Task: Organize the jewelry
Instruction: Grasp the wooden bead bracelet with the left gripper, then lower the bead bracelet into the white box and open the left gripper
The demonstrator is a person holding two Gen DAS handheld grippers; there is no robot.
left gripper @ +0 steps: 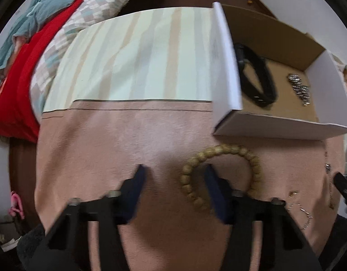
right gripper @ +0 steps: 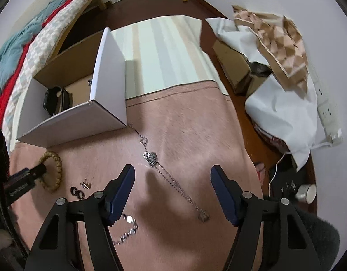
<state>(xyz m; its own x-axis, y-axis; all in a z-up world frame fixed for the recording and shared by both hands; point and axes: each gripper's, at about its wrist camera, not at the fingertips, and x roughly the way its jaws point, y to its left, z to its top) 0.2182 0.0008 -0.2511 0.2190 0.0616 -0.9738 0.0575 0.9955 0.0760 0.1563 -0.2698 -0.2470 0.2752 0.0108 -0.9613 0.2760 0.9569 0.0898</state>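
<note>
A wooden bead bracelet [left gripper: 230, 150] lies on the pink cloth [left gripper: 105, 146] just in front of a white cardboard box [left gripper: 227, 67]. My left gripper [left gripper: 174, 174] points down over it, open. Its right finger [left gripper: 213, 180] stands inside the loop, and the bracelet's left strand lies between the fingers, unpressed. The box holds a black band [left gripper: 257, 76] and a silver chain [left gripper: 298, 88]. My right gripper [right gripper: 172, 171] hangs open above a long silver necklace [right gripper: 173, 180], which runs diagonally between its fingers. The right wrist view also shows the bead bracelet [right gripper: 57, 164] at the left.
Small black rings [right gripper: 77, 192], tiny earrings [right gripper: 85, 185] and a silver link bracelet [right gripper: 128, 225] lie near the cloth's front. A bed with red and teal bedding [left gripper: 19, 79] is at the left. Brown boxes [right gripper: 234, 67], a white bag [right gripper: 282, 113] and a cup [right gripper: 306, 193] crowd the right floor.
</note>
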